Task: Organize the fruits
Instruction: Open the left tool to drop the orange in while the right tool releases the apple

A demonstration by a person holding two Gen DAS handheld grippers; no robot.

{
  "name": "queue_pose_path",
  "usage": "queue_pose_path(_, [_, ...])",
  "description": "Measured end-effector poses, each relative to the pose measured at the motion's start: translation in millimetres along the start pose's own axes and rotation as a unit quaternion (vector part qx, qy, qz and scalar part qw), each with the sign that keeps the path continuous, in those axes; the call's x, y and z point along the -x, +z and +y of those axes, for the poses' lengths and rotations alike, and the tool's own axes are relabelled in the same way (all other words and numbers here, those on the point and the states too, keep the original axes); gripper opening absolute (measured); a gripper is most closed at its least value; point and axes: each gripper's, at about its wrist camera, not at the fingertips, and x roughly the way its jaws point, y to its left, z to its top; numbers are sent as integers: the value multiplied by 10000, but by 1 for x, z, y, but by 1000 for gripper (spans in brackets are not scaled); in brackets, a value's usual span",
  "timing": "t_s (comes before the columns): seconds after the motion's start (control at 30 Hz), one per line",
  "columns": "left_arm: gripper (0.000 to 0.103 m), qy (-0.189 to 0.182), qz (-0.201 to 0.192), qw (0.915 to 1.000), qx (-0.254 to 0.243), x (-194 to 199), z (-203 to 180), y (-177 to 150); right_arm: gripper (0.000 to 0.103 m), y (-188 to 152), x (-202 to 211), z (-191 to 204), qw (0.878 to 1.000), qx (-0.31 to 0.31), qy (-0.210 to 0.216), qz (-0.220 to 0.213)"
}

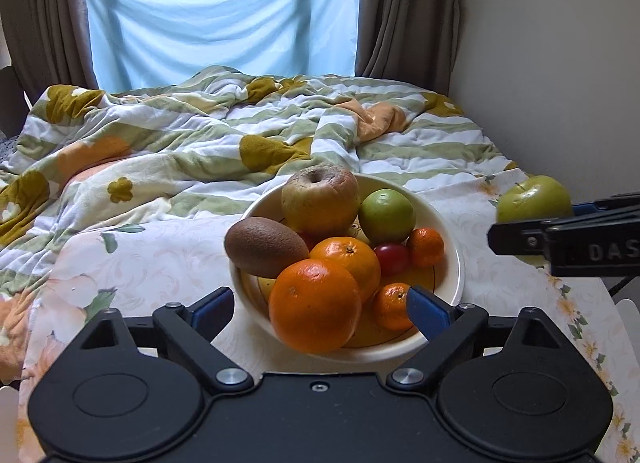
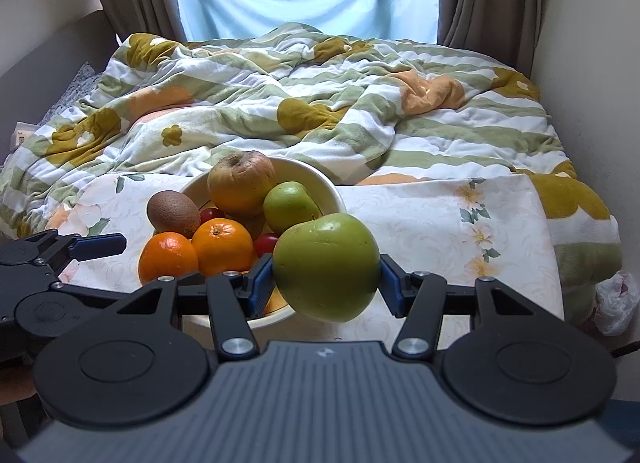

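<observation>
A: What do we have in the right gripper?

B: We have the green apple clamped between the blue pads, one on each side; it hangs off the cloth, just in front of the bowl's near rim and to its right.

A: And our left gripper?

B: Its jaws stand wide apart and hold nothing; they straddle the near edge of the cream bowl, the right pad reaching over the rim beside a small mandarin.

A: What do we see in the bowl?

B: A wrinkled yellowish apple at the back; a small green fruit beside it; a kiwi on the left rim; two oranges in front; another mandarin; a red cherry tomato between them.

A: Where does the bowl stand?

B: On the floral cloth; the striped duvet lies behind.
</observation>
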Motion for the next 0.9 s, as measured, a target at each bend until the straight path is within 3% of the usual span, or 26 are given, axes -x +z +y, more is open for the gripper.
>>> queue_pose_path(0.27, [99,64,115,9992,367,28,21,-4,70,9,-12,15,9996,202,211,17])
queue_pose_path(0.9, [100,517,162,9978,370,40,36,-22,70,-2,-70,33,9976,580,346,156])
